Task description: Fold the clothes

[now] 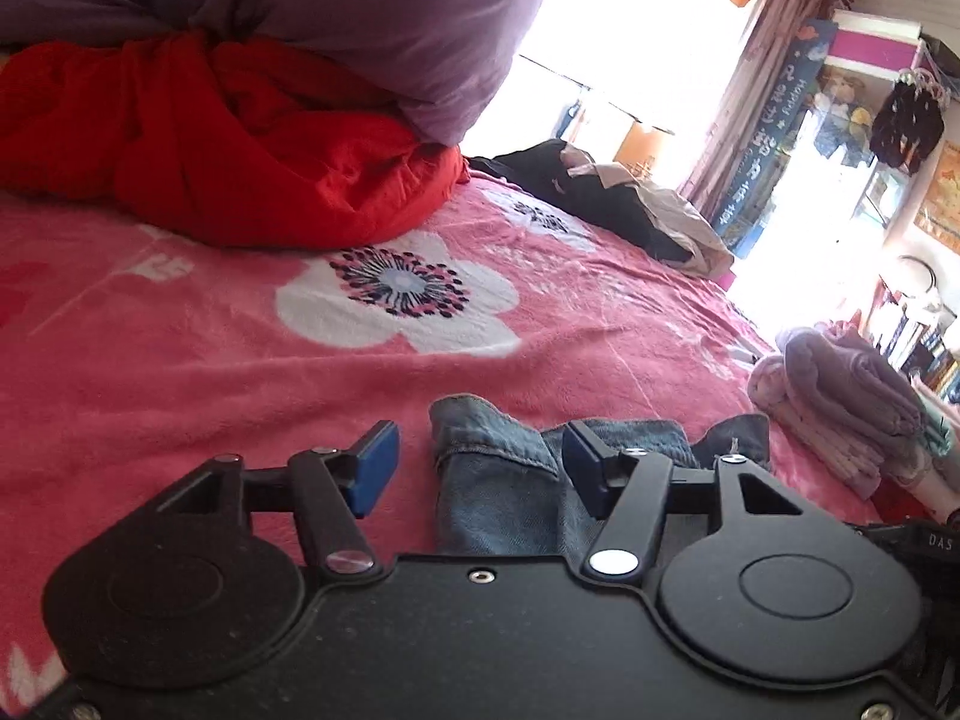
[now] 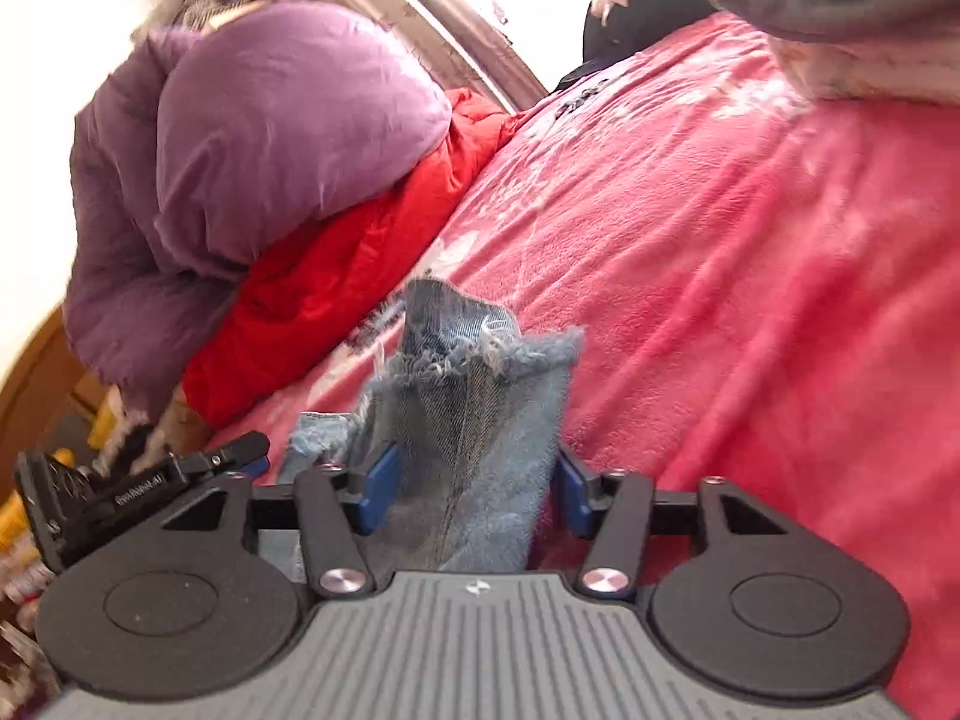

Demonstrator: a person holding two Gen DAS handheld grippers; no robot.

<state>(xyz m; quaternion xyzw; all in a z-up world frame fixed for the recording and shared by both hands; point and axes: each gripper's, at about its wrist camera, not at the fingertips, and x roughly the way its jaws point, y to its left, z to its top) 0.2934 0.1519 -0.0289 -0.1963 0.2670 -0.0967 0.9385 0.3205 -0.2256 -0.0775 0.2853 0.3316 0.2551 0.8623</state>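
In the left wrist view, the left gripper (image 1: 480, 468) with black arms and blue finger pads (image 1: 377, 463) sits low over a pink plush blanket printed with big white flowers (image 1: 180, 360), its jaws spread wide apart. A piece of faded blue denim clothing (image 1: 498, 480) lies on the blanket between the two pads; the hem end points away from the camera, the cloth runs back under the gripper body, and the right pad overlaps its edge, though neither pad visibly presses it. Beyond, a rumpled bright red quilt (image 1: 240, 144) lies on the blanket with a bulky purple quilt (image 1: 360, 18) heaped on top of it. Farther along the bed lies a dark garment with a pale beige lining (image 1: 630, 204), and at the right edge a stack of folded lilac and pale pink cloth (image 1: 840, 408) rests on the blanket, near a shelf of books (image 1: 924, 348). A sunlit window with a mauve curtain (image 1: 762, 72) fills the background. In the right wrist view, the right gripper (image 2: 474, 480) has its blue pads open, one on each side of the denim garment (image 2: 474, 420), which stands up between them with a frayed, fringed raw edge at the top; the left pad touches the cloth, while whether the right pad does is not clear. The pink blanket (image 2: 720, 300) slopes across the right, the purple quilt (image 2: 270, 138) and red quilt (image 2: 336, 276) pile up at left, and the black tip of the left gripper (image 2: 150, 480) shows at the lower left, just beside the denim.
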